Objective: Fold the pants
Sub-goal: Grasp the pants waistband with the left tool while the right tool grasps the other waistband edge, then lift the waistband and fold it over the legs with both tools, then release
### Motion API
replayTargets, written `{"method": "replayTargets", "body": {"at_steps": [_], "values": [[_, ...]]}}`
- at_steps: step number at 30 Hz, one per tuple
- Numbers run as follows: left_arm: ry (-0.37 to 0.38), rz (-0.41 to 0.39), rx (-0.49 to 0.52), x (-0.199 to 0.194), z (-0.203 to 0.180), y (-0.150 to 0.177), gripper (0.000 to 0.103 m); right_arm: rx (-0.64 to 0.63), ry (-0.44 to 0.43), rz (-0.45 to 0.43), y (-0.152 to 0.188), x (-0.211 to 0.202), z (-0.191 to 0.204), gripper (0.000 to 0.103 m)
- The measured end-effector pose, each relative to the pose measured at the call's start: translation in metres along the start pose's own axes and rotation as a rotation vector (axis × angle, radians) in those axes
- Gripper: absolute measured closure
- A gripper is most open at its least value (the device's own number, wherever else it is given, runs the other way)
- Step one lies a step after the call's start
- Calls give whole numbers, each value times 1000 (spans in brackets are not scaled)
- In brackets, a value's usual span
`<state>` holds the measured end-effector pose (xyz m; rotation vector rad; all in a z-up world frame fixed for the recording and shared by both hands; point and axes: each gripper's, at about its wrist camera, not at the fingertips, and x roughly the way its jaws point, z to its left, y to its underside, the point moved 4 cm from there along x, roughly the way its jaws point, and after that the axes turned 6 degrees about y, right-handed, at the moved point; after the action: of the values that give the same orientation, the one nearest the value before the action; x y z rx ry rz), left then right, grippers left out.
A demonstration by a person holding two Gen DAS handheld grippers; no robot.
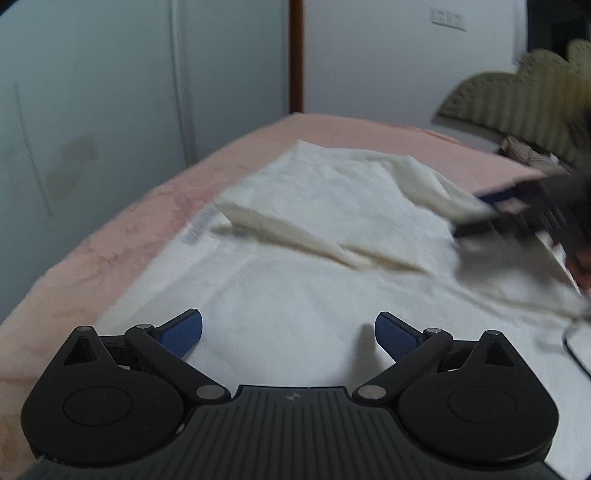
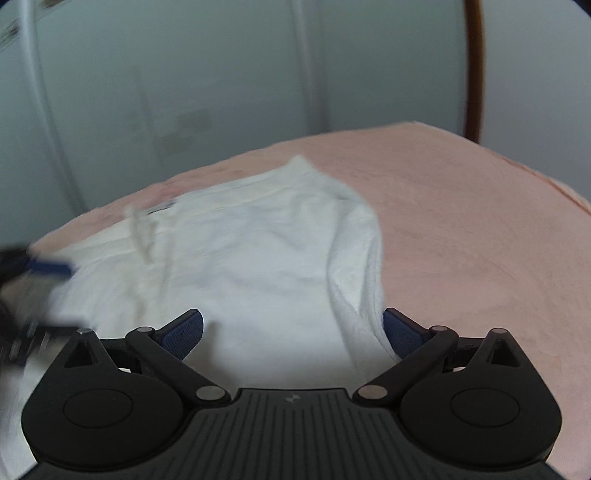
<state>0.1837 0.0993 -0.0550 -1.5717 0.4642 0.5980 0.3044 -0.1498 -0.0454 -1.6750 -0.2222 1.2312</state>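
The soft white cloth pants (image 1: pixel 317 229) lie spread on the pink fuzzy bed cover (image 2: pixel 461 206), one part folded over. The left gripper (image 1: pixel 288 332) has its fingers wide above the cloth. The right gripper (image 2: pixel 293 332) is wide too (a cloth fold touches one blue pad).

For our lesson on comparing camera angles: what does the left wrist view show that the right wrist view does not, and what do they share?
Only the left wrist view shows the padded olive headboard, a wall switch plate and the right gripper seen blurred from outside, against a raised fold of cloth. Only the right wrist view shows the left gripper from outside, blurred. Both show the white pants spread on the pink bedcover, pale wardrobe doors, and open jaws in the foreground.
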Motion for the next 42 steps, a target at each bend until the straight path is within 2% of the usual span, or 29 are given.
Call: {"method": "replayTargets", "body": {"at_steps": [4,9,11,16,20,23,25,26,27,29,32,34,36,37,39,42], "values": [[-44,-24,-50,5,17,-31,4,-127,2,54,16,7,25,0],[-33,-88,-96,4,19,-80,3,-219,12,49,27,4,46,0],[-6,-99,-118,10,14,-103,2,-202,17,33,31,3,45,0],[124,-16,-165,54,-10,-154,4,-157,-1,-5,40,-4,34,0],[179,88,-250,106,-19,-176,11,-148,-2,-16,42,-5,33,0],[137,149,-284,139,-19,-179,23,-145,-3,-20,40,0,35,0],[114,180,-320,152,-16,-173,37,-143,-3,-22,39,2,35,0],[118,200,-344,156,-14,-170,55,-141,-2,-24,39,3,36,0],[131,219,-371,159,-12,-165,78,-139,-3,-25,38,2,36,0],[163,225,-397,156,-8,-158,96,-115,-16,-35,38,0,32,0],[163,170,-348,136,-5,-153,98,9,-26,-99,35,-12,17,0],[169,128,-315,118,-4,-148,98,109,18,-171,33,-26,6,0],[174,98,-291,100,-3,-142,98,134,121,-220,31,-40,3,0],[180,90,-287,94,-1,-140,98,105,176,-218,30,-43,6,0],[193,87,-296,84,0,-137,98,-36,306,-178,29,-42,19,0],[222,77,-312,68,4,-132,98,-221,410,-102,32,-35,39,1]]}}
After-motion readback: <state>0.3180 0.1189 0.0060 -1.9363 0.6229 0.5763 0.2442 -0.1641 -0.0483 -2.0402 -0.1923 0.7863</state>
